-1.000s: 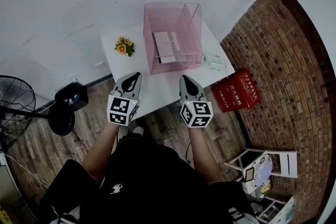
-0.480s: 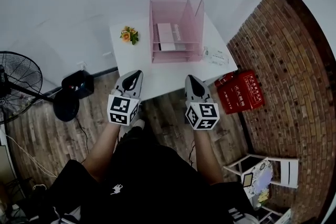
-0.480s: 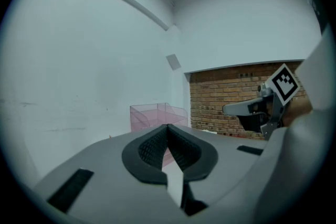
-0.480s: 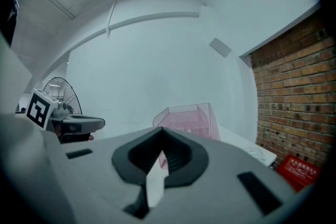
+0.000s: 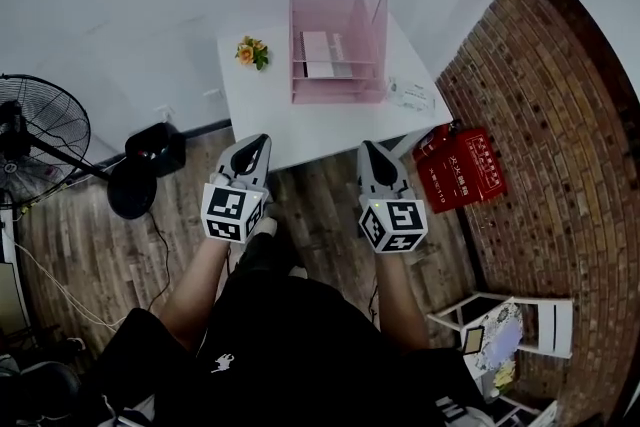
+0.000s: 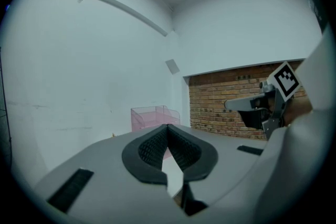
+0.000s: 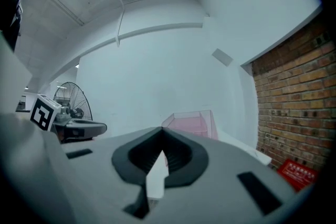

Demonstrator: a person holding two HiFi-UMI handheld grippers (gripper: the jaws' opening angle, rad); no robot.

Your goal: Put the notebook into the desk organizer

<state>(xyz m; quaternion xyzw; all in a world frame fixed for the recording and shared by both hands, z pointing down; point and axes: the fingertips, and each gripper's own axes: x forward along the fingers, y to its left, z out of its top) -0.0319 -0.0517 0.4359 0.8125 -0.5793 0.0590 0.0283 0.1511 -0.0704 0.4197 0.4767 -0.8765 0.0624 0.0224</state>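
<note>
In the head view the pink see-through desk organizer stands at the back of the white table. A pale notebook lies flat inside it. Both grippers hover over the wooden floor, short of the table's front edge. My left gripper is shut and holds nothing; its jaws meet at the tip in the left gripper view. My right gripper is shut and empty too, as its own view shows. The organizer is small and far ahead in both gripper views.
A small bunch of flowers and a white card lie on the table. A red box sits on the floor by the brick wall. A standing fan and a black device are at the left, a white chair at the lower right.
Both grippers have drawn back from the table's front edge to over the floor. The table and organizer now sit farther off. Jaws stayed shut.
</note>
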